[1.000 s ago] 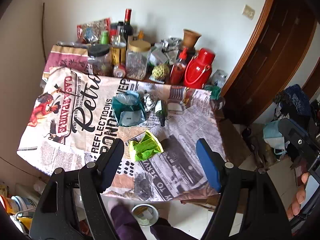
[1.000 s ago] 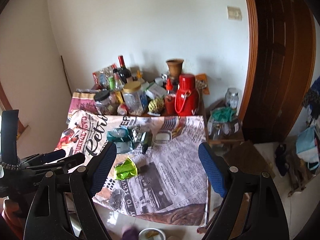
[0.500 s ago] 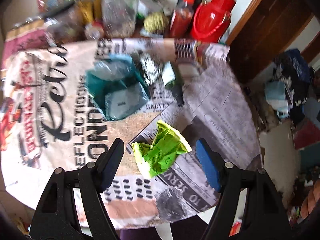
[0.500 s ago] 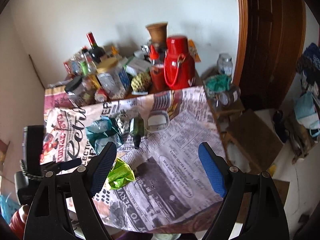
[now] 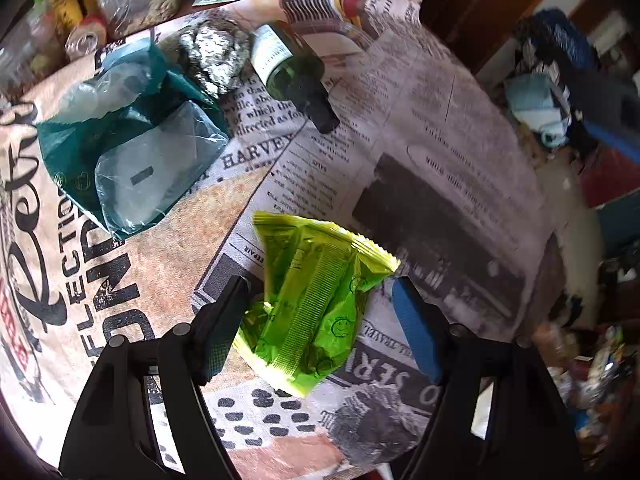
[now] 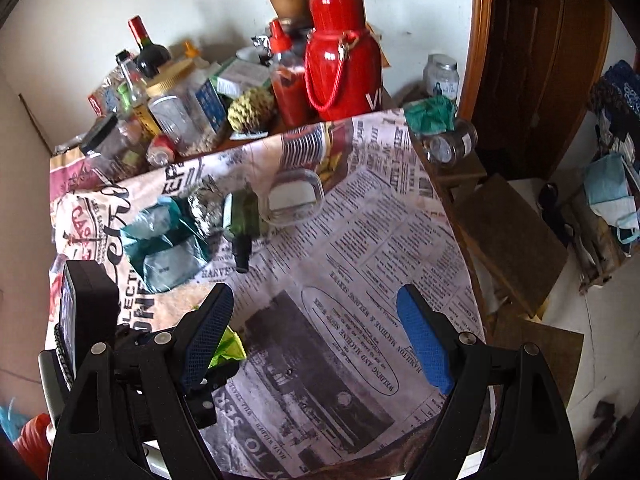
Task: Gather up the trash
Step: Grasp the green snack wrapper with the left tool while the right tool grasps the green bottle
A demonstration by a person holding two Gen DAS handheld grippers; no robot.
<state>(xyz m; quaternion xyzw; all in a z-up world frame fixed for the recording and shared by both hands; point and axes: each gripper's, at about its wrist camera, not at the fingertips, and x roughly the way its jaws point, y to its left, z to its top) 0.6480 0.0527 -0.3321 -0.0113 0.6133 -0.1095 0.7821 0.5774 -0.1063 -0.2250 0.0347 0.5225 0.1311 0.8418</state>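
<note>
The left gripper (image 5: 316, 320) hung low over the surface (image 5: 440, 184), its jaws spread wide and pointing down and forward, straddling a crumpled lime-green wrapper (image 5: 316, 300) that lay flat on the newspaper-print cloth; the dark left finger stood just beside the wrapper's left edge and the blue-padded right finger just off its right corner, neither clearly pressing on it, so the wrapper sat between the jaws ungripped. Beyond it on the cloth lay a teal plastic bag (image 5: 120, 152) with a clear pouch on top, a ball of crumpled foil (image 5: 212, 56) and a dark green bottle (image 5: 292, 72) on its side, neck toward the camera, touching or nearly touching the foil. The right gripper (image 6: 316, 332) was held higher and farther back, tilted down over the bare right part of the surface (image 6: 360, 280), its jaws likewise wide apart and holding nothing. In its view the left gripper's black body (image 6: 88, 320) appeared at lower left, with a sliver of the green wrapper (image 6: 230, 346) showing behind the right gripper's own left finger. A clear plastic tub (image 6: 294, 198) sat beside the bottle (image 6: 240, 220), and jars, a red flask (image 6: 340, 68) and a wine bottle (image 6: 148, 50) crowded the far edge against the wall.
</note>
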